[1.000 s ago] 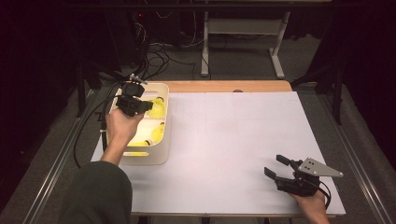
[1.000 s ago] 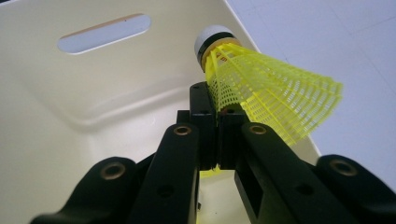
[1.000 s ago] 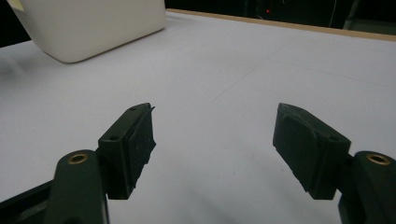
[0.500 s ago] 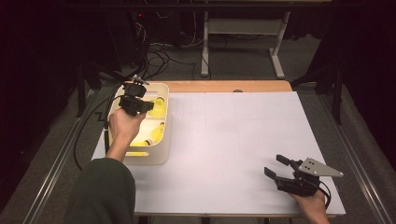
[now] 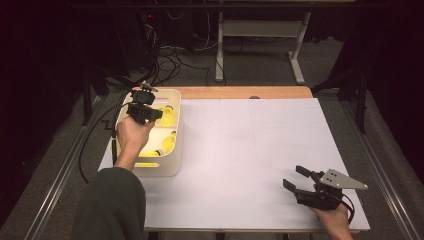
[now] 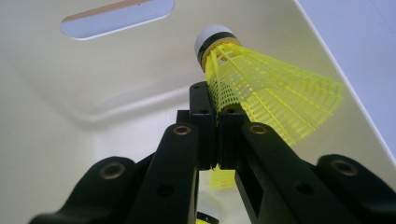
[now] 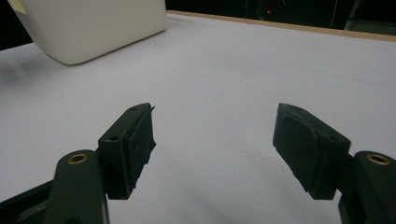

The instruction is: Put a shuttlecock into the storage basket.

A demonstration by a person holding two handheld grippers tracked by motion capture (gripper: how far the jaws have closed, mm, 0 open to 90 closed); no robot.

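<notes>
Pinching yellow shuttlecock (image 6: 261, 88) skirt, left tongs (image 6: 217, 112), cork up-left, right tongs (image 7: 215, 140) spread.

We see the bin (image 5: 170, 167) from above in the high view, facing forward. Left gripper view sits inside it, very close. Right gripper view looks low across the table at the bin (image 7: 88, 28), well off.

Light from overhead brightens the white table top (image 5: 250, 150) while the floor from nine through three o'clock sinks into murk, the near black jaws blur softly, and the yellow shuttlecock (image 6: 271, 88) stays crisp against the glaring cream bin wall (image 6: 93, 84).
</notes>
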